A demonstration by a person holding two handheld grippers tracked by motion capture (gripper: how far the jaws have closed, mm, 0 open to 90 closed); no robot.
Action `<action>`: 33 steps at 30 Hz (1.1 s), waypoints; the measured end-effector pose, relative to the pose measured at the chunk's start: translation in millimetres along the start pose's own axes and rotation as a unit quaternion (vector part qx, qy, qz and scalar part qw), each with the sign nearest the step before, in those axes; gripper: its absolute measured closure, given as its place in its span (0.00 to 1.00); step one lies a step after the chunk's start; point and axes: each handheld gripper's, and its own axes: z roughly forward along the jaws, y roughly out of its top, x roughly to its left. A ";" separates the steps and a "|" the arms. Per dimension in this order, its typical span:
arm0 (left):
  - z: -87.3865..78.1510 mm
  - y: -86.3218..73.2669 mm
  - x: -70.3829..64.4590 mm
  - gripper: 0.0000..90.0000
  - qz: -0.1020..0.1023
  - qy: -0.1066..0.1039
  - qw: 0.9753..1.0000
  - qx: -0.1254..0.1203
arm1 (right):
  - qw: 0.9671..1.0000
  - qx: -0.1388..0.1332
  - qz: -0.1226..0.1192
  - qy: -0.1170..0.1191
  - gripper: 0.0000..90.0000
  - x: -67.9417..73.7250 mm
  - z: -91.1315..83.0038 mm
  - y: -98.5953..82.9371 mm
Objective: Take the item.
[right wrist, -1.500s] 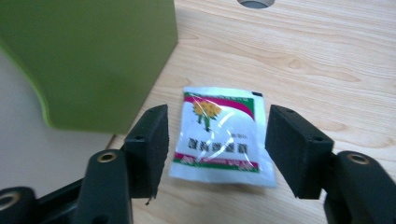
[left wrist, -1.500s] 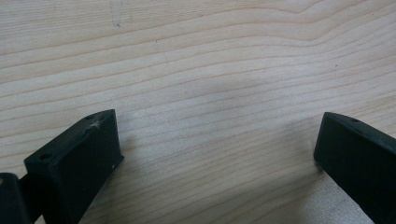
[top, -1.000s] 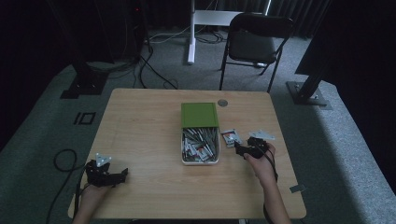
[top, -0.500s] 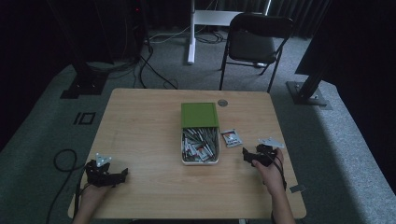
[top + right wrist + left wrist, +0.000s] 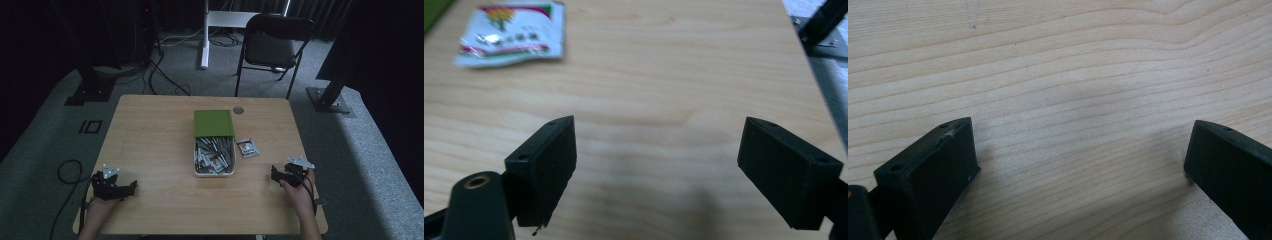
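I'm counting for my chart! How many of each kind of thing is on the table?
Black two-jaw grippers: 2 (left gripper, right gripper)
White box of packets with green lid: 1
Loose white packet: 1
Small round grey disc: 1
Total: 5

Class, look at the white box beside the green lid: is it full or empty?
Full: the white box is heaped with small packets; one packet lies outside, on the table.

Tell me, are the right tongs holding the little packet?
No, the right tongs are wide open with bare table between their jaws, and the packet lies apart, farther up on the table.
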 end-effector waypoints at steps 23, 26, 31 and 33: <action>0.0 0.0 0.0 0.01 0.000 0.000 1.000 0.000 | 1.000 0.010 -0.009 -0.028 0.17 1.4 -16.5 -35.8; 0.0 0.0 0.0 0.01 0.000 0.000 1.000 0.000 | 1.000 0.011 0.000 -0.028 0.15 2.2 -17.8 -37.7; 0.0 0.0 0.0 0.01 0.000 0.000 1.000 0.000 | 0.999 0.020 0.023 -0.011 0.15 4.4 -20.9 -40.9; 0.0 0.0 0.0 0.01 0.000 0.000 1.000 0.000 | 0.999 0.022 0.032 -0.006 0.15 3.5 -21.1 -41.5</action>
